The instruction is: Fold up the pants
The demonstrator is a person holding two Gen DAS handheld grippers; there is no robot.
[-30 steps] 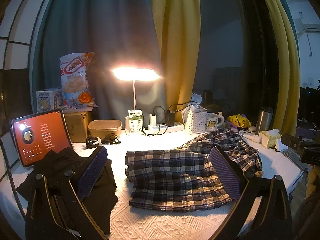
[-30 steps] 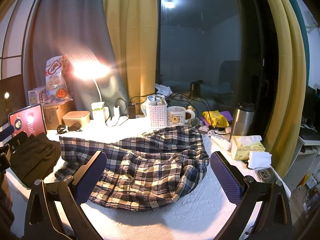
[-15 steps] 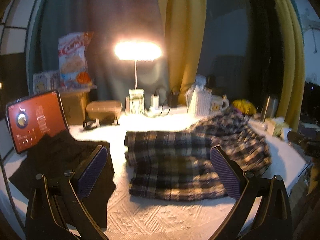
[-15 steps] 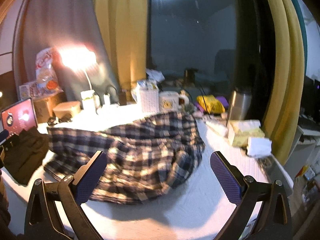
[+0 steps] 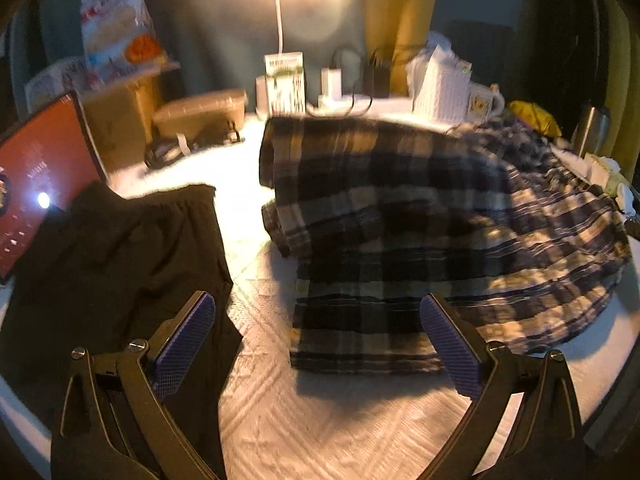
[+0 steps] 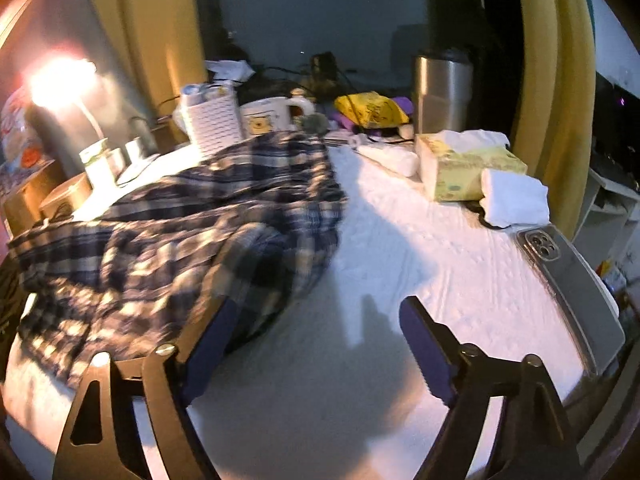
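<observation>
White textured worktop (image 5: 320,420) under lamp light carries rumpled plaid pants (image 5: 440,240) mid-surface, black garment (image 5: 120,260) at left edge. Left hand-held gripper (image 5: 318,344) wide, empty. Right hand-held gripper (image 6: 316,348) just narrowed, nothing between pads, left pad beside pants.

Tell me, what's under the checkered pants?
The white textured tablecloth shows all around the checkered pants, so they lie on it. Whether anything else hides under the bunched cloth cannot be seen; the fabric covers it.
</observation>
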